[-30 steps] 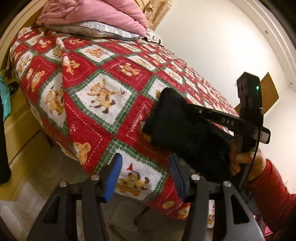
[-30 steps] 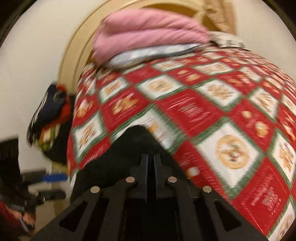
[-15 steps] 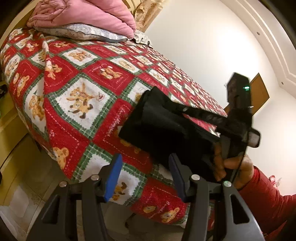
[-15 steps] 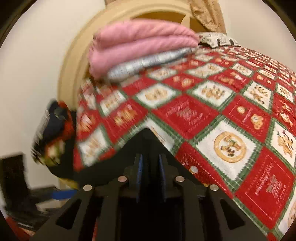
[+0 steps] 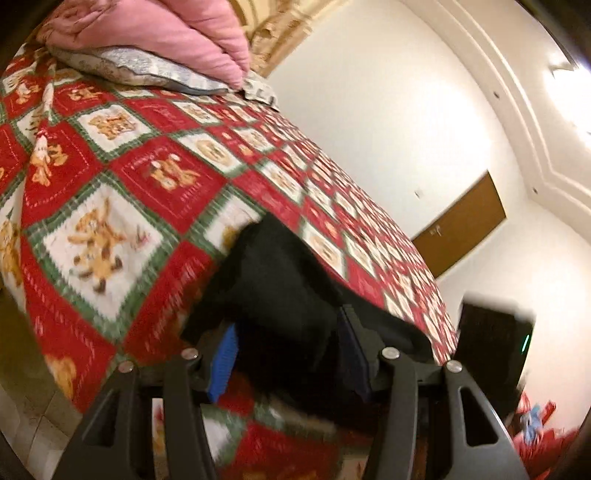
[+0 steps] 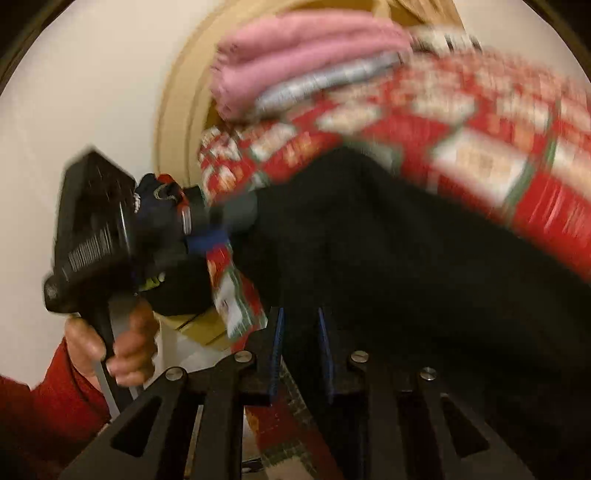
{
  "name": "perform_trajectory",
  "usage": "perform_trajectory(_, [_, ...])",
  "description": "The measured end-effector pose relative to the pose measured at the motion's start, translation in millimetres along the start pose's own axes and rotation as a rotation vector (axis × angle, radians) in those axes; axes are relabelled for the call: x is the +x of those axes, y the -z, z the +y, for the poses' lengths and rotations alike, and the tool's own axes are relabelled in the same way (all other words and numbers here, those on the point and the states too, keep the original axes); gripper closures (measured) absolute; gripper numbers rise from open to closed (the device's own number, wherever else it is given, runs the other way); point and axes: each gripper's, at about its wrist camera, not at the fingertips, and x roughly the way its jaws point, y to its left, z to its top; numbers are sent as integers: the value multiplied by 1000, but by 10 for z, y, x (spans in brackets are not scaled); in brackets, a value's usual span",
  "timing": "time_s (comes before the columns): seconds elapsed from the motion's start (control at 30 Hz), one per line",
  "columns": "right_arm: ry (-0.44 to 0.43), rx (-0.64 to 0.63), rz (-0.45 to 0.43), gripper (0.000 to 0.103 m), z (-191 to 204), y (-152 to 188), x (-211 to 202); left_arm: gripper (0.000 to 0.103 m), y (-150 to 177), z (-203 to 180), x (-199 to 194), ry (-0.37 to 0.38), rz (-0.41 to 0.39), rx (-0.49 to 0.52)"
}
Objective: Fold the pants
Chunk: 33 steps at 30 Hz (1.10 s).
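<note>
Lying on the bed (image 5: 155,173): black pants (image 5: 280,280), nothing containing them.

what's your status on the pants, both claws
Left claw half open, black pants between its jaws. Right claw slightly parted, pants cloth in the gap, grip unclear. Pants bunched on the quilt. Nothing blocking.

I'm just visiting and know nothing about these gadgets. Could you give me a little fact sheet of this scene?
Surface: bed with a red teddy-bear quilt
Garment: black pants lying near the quilt's edge
Left gripper: fingers apart, pants between them
Right gripper: fingers slightly apart at the pants
Head of bed: pink blanket on a grey pillow
</note>
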Motion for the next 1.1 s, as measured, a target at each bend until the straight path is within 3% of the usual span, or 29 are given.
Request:
perform_trajectory(0.07, [-3,-9,-57,83,33,75,14,55,-80,55,56,-62,-9,-14])
perform_trajectory(0.1, [14,-36,-62,83,73,82,13,68,-132,97,62,-138,-17,-1])
perform_trajectory(0.13, [26,-54,-59,83,105,82,8,73,-148,124,64,-202,-14,12])
perform_trajectory(0.23, [40,-61,-44,83,124,54,-21,74,-176,240,6,-440,-6,63])
perform_trajectory(0.27, [50,-50,-45,83,142,37,-73,74,-181,246,-36,-462,-8,75])
perform_trajectory(0.33, [41,-37,-79,83,168,-5,-234,73,-179,113,-187,-437,-51,112])
perform_trajectory(0.43, [-12,5,-171,80,125,-20,-654,59,-140,-334,-220,-383,-86,261])
perform_trajectory(0.5, [13,57,-253,54,-47,19,-1037,56,-85,-591,-118,-358,-82,355])
perform_trajectory(0.57, [43,123,-328,36,-256,97,-1360,56,-45,-659,27,-345,-54,378])
perform_trajectory(0.6, [64,177,-367,34,-433,165,-1559,56,4,-629,138,-350,-29,365])
perform_trajectory(0.7, [89,320,-359,34,-875,274,-1777,56,145,-424,382,-375,33,324])
perform_trajectory(0.8, [27,384,-320,34,-1113,309,-1697,31,224,-437,442,-470,6,394])
perform_trajectory(0.9, [-89,386,-234,34,-1152,238,-1436,25,170,-375,424,-465,14,359])
perform_trajectory(0.97, [-48,392,-174,34,-1153,176,-1276,19,146,-335,411,-467,19,362])
perform_trajectory(1.03, [-22,400,-181,34,-1202,69,-1184,11,143,-326,442,-487,15,388])
perform_trajectory(1.1, [-52,440,-260,34,-1384,-79,-1308,5,106,-317,488,-497,12,406])
